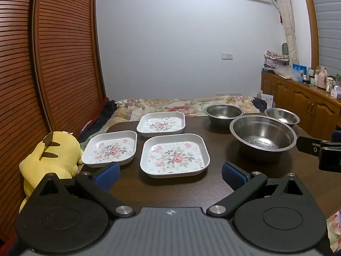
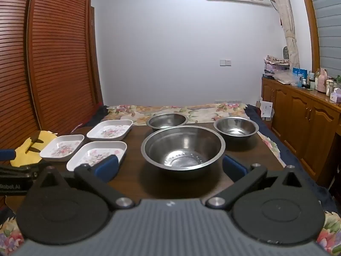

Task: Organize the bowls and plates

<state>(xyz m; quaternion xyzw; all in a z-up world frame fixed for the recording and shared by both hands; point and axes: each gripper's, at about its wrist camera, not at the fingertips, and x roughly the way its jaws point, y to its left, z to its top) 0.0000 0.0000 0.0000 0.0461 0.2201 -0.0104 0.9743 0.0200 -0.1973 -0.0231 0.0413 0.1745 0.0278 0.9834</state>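
Left gripper (image 1: 170, 173): jaws spread wide, nothing between them, poised above the dark table (image 1: 213, 149). Nearest floral plate (image 1: 174, 156) just ahead; two more plates (image 1: 109, 148) (image 1: 161, 124) beyond and left.

Right gripper (image 2: 170, 167): jaws likewise wide, empty. Large steel bowl (image 2: 183, 147) directly ahead; two smaller bowls (image 2: 167, 120) (image 2: 235, 128) behind it.

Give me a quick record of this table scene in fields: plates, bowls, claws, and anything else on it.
plates: three square floral plates, separate, unstacked, on the left
bowls: large steel bowl nearest; two smaller steel bowls behind, none nested
left claw: open, empty
right claw: open, empty
surface: dark wooden table
other: yellow plush toy at left edge
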